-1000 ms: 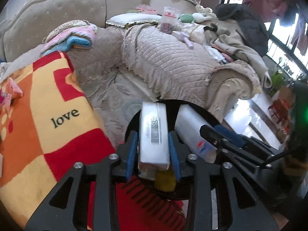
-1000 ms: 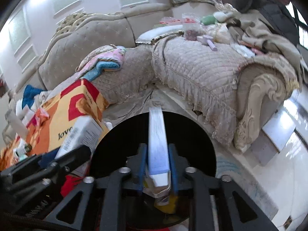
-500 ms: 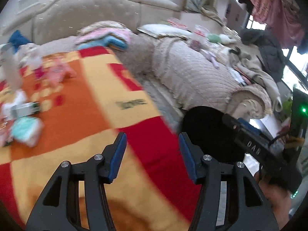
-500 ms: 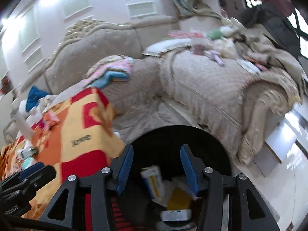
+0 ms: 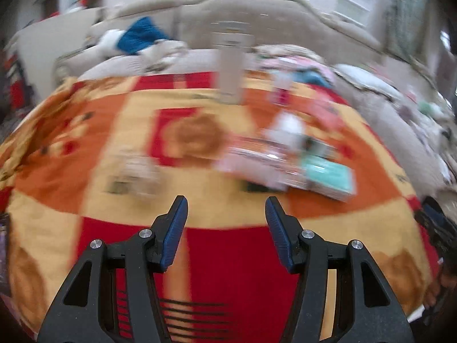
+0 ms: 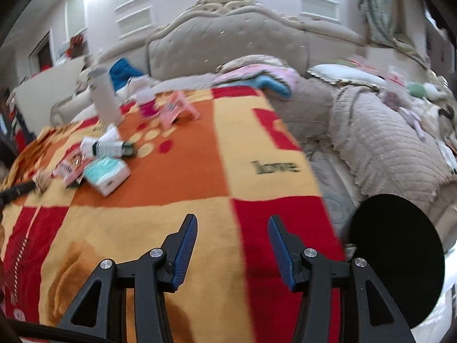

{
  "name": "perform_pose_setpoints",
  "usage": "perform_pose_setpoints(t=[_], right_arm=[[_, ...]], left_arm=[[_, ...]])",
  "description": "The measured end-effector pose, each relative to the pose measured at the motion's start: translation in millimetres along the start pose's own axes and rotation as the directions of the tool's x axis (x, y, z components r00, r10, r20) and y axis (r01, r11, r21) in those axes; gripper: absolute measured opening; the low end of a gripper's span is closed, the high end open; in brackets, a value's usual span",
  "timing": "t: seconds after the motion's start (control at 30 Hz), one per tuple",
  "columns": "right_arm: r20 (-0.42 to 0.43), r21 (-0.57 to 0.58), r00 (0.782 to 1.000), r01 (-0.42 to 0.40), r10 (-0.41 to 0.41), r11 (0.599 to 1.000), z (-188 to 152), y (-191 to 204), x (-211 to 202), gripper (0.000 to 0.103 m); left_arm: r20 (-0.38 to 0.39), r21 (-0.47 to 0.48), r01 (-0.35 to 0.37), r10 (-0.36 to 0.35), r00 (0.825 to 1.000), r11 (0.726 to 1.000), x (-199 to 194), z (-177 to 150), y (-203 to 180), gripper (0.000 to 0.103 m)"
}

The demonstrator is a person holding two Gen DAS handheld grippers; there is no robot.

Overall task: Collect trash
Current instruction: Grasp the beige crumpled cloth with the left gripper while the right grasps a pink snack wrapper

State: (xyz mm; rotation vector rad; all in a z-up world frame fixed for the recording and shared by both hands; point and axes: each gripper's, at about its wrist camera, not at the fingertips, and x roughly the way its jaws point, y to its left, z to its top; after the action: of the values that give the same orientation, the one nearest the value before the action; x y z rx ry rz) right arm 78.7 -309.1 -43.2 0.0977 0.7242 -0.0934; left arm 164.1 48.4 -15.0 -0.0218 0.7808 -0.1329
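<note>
Most of both views is taken up by a red, orange and yellow blanket (image 6: pixel 182 188) with the word "love" on it, spread in front of a beige tufted sofa (image 6: pixel 228 48). Beside the blanket's right edge, in the right wrist view, sits a round black bin (image 6: pixel 397 254), its inside too dark to read. Further up the blanket lies a loose cluster of trash: a tall white bottle (image 6: pixel 104 100) standing upright, a teal-and-white packet (image 6: pixel 107 175) just beside a pink wrapper (image 6: pixel 70 167), and a small white and green box (image 6: pixel 110 147) near them. The left wrist view is blurred, though the teal packet (image 5: pixel 328 175) still reads. Nearest each camera, the left gripper (image 5: pixel 225 228) and the right gripper (image 6: pixel 232 245) both stand partly spread with nothing between the blue pads.
</note>
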Motion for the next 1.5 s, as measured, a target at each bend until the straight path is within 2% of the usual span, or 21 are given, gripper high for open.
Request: perform_pose_setpoints(t=[0.1, 0.2, 0.3, 0.5, 0.53, 0.57, 0.6, 0.73, 0.8, 0.9, 1.0, 1.13, 1.17, 1.23, 1.27, 1.33, 1.4, 1.47, 1.5], right_arm=[[-0.012, -0.034, 1.0, 0.003, -0.003, 0.999, -0.6, 14.7, 7.4, 0.049], [-0.009, -0.05, 1.0, 0.005, -0.005, 0.999, 0.9, 20.9, 9.5, 0.049], [-0.019, -0.042, 1.0, 0.008, -0.008, 0.999, 0.4, 19.7, 11.2, 0.049], [-0.025, -0.034, 1.0, -0.013, 0.013, 0.999, 0.4, 17.7, 11.2, 0.049], [-0.026, -0.036, 1.0, -0.014, 0.013, 0.999, 0.3, 17.9, 11.3, 0.049], [-0.026, -0.037, 1.0, -0.017, 0.016, 0.999, 0.4, 18.2, 11.6, 0.049], [-0.025, -0.035, 1.0, -0.019, 0.018, 0.999, 0.6, 18.1, 11.7, 0.049], [0.012, -0.017, 1.0, -0.011, 0.011, 1.0, 2.4, 16.2, 5.5, 0.049], [0.039, 0.01, 0.998, -0.043, 0.043, 0.999, 9.2, 14.5, 3.5, 0.049], [0.036, 0.008, 0.995, -0.096, 0.096, 0.995, 32.7, 17.7, 20.6, 0.05], [-0.011, -0.002, 0.985, -0.172, 0.172, 0.985, 67.8, 26.8, 55.6, 0.05], [-0.032, -0.062, 0.977, -0.21, 0.209, 0.976, 124.1, 47.1, 103.5, 0.051], [-0.033, -0.072, 0.973, -0.23, 0.228, 0.971, 142.1, 53.6, 117.9, 0.053], [-0.038, -0.068, 0.959, -0.282, 0.28, 0.957, 163.9, 61.4, 137.3, 0.075], [-0.03, -0.071, 0.957, -0.291, 0.29, 0.954, 175.4, 65.9, 146.6, 0.078], [-0.012, -0.091, 0.958, -0.287, 0.287, 0.954, 194.2, 74.2, 163.4, 0.082], [-0.024, -0.122, 0.973, -0.229, 0.228, 0.966, 210.0, 84.0, 186.0, 0.084], [-0.093, -0.14, 0.974, -0.219, 0.207, 0.966, 214.1, 90.1, 210.8, 0.084], [-0.161, -0.155, 0.972, -0.199, 0.174, 0.968, 211.8, 94.9, 227.1, 0.081]], left_arm=[[0.004, -0.066, -0.053, 0.053, 0.999, 0.996, 5.8, 10.0, 45.5, 0.062], [-0.017, -0.114, -0.054, 0.052, 0.998, 0.992, 22.2, 18.6, 70.0, 0.062], [-0.037, -0.124, -0.045, 0.041, 0.998, 0.991, 43.5, 25.8, 70.0, 0.062], [-0.074, -0.148, -0.131, 0.121, 0.99, 0.98, 82.6, 33.0, 72.1, 0.062], [-0.086, -0.157, -0.138, 0.125, 0.988, 0.978, 86.6, 32.0, 73.6, 0.055], [-0.09, -0.16, -0.145, 0.132, 0.987, 0.976, 88.9, 29.7, 74.3, 0.031], [-0.102, -0.152, -0.153, 0.139, 0.985, 0.976, 90.8, 26.9, 73.7, 0.027], [-0.058, -0.172, -0.124, 0.115, 0.992, 0.977, 67.7, 10.9, 67.7, 0.023], [-0.045, -0.175, -0.071, 0.064, 0.997, 0.982, 54.1, -2.2, 59.0, 0.023], [-0.05, -0.148, -0.005, -0.003, 0.999, 0.989, 45.5, -19.8, 42.1, 0.023], [-0.034, -0.121, -0.001, -0.003, 0.999, 0.993, 41.8, -26.4, 32.0, 0.023], [-0.058, -0.187, 0.001, -0.012, 0.998, 0.982, 47.2, -26.8, 43.4, 0.024], [-0.053, -0.183, -0.018, 0.009, 0.999, 0.983, 46.0, -26.5, 41.8, 0.024], [-0.058, -0.167, -0.04, 0.031, 0.998, 0.985, 46.0, -26.6, 38.1, 0.024], [-0.063, -0.165, -0.042, 0.032, 0.998, 0.985, 47.0, -26.6, 37.7, 0.024], [-0.062, -0.175, -0.038, 0.027, 0.998, 0.984, 46.6, -27.6, 39.7, 0.024], [-0.063, -0.176, -0.04, 0.029, 0.998, 0.984, 47.3, -27.4, 39.6, 0.024], [-0.067, -0.178, -0.039, 0.028, 0.997, 0.983, 48.0, -27.4, 40.1, 0.024], [-0.065, -0.179, -0.039, 0.027, 0.998, 0.983, 47.3, -27.4, 39.9, 0.024]])
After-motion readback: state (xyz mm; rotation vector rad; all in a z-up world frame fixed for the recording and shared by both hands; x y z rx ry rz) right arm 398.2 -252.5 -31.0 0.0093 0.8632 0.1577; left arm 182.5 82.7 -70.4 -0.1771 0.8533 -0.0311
